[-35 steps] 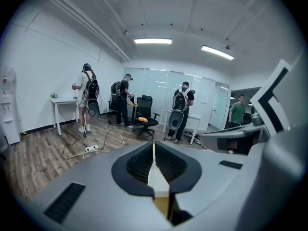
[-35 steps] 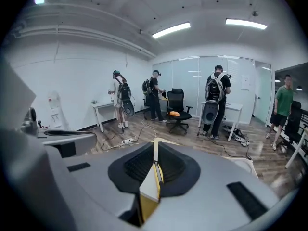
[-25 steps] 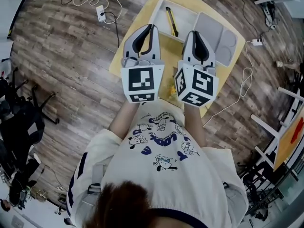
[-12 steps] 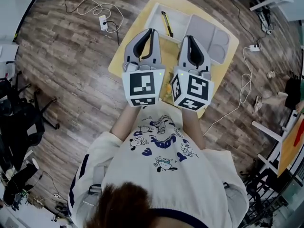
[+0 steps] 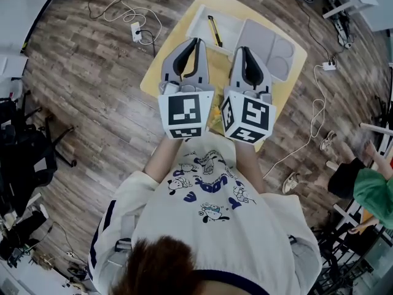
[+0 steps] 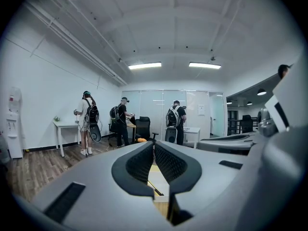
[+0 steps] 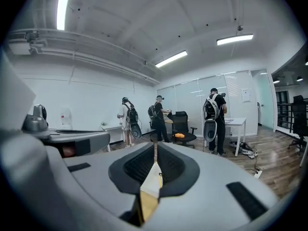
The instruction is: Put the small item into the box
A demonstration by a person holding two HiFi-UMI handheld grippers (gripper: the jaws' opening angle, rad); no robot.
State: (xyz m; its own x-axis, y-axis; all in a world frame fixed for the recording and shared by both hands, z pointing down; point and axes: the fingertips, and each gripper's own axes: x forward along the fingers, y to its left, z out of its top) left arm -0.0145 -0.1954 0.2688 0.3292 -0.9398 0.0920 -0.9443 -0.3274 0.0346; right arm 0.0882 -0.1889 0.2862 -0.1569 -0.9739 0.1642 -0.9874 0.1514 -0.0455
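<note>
A white box [image 5: 230, 23] lies open at the far end of the yellow table [image 5: 161, 72], with a yellow and black utility knife [image 5: 213, 31] inside it. Both grippers hover side by side over the table, pointing at the box. My left gripper [image 5: 198, 42] is shut with nothing in it, its tips [image 6: 154, 144] touching. My right gripper [image 5: 244, 49] is also shut and empty [image 7: 155, 148]. Through each pair of jaws I see a strip of the box [image 6: 160, 183] [image 7: 151, 181]. A small yellowish thing [image 5: 215, 112] peeks out between the marker cubes; I cannot tell what it is.
A grey lid [image 5: 270, 48] lies right of the box. Cables and a power strip [image 5: 136, 29] lie on the wood floor on the left. Office chairs [image 5: 24, 158] stand at the far left. A person in green [image 5: 368, 189] is at the right edge. Other people with backpacks [image 6: 86, 121] stand across the room.
Both grippers have stayed side by side and shut, shifting slightly left in the view. A person in green has come into view at the right edge.
</note>
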